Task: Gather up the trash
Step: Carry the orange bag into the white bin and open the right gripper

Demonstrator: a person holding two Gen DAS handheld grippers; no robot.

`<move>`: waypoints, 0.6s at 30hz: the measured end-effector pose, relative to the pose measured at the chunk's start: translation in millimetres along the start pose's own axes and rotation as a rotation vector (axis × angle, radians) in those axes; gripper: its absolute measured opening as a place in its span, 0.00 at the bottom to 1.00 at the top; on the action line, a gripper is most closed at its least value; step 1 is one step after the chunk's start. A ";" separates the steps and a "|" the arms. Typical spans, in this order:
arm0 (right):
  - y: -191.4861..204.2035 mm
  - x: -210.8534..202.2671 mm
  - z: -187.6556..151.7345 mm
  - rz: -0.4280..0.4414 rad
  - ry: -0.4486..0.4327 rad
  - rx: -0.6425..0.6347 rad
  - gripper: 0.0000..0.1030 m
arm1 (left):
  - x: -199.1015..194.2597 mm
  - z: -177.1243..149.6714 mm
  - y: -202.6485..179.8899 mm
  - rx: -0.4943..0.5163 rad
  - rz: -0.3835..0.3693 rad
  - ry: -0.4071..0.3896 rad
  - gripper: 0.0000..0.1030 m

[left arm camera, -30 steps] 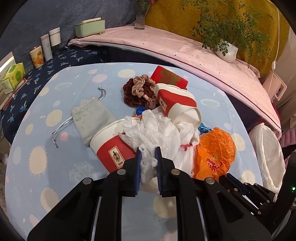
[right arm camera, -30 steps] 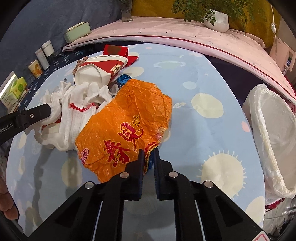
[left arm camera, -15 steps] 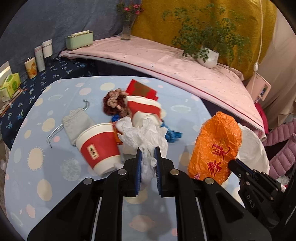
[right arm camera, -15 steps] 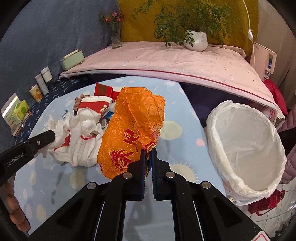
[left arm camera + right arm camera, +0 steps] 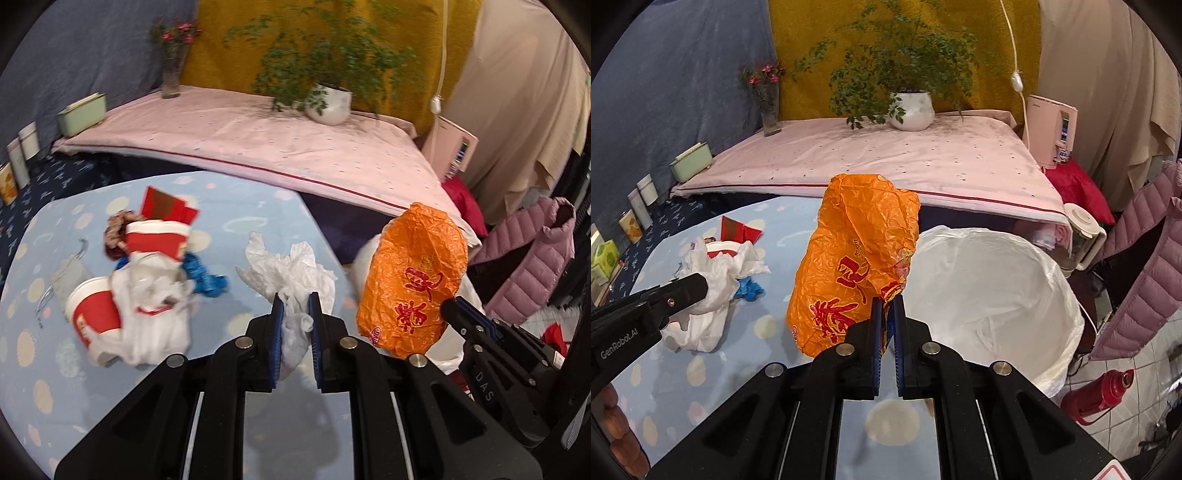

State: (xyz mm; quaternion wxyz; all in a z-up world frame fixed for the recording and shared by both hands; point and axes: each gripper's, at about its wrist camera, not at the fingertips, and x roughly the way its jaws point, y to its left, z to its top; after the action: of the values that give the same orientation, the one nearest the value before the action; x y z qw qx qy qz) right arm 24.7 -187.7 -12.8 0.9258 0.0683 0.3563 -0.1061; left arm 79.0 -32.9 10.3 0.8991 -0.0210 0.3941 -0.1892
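right wrist: pinched orange bag (image 5: 857,266)

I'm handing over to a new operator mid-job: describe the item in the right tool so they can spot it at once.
Start at the white-lined bin beside the blue spotted table. Just left of its rim, the right tool is shut on a crumpled orange plastic bag held up off the table. It is the only orange item, printed with red characters, unlike the white tissue in the left tool.
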 end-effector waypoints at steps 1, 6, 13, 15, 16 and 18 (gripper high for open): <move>-8.8 0.0 0.1 -0.011 -0.001 0.014 0.06 | 2.6 0.9 -7.8 0.012 -0.010 0.002 0.12; -46.2 5.5 0.4 -0.063 0.008 0.076 0.06 | 18.1 5.5 -48.6 0.073 -0.069 0.015 0.12; -86.2 16.5 -0.8 -0.118 0.020 0.123 0.06 | 48.4 12.3 -94.2 0.140 -0.115 0.040 0.13; -95.8 21.0 -1.4 -0.129 0.026 0.134 0.06 | 56.1 13.9 -105.1 0.153 -0.131 0.050 0.13; -99.1 22.6 -1.5 -0.133 0.028 0.139 0.06 | 59.3 14.6 -110.1 0.162 -0.136 0.051 0.13; -105.9 26.7 -0.5 -0.139 0.034 0.149 0.06 | 63.5 15.0 -118.8 0.183 -0.144 0.050 0.13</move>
State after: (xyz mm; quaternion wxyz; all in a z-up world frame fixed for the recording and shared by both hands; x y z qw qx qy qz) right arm 17.8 -294.1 -36.5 0.9023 0.1138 0.3672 -0.1952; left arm 90.5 -167.4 -1.7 0.8712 0.0374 0.3950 -0.2891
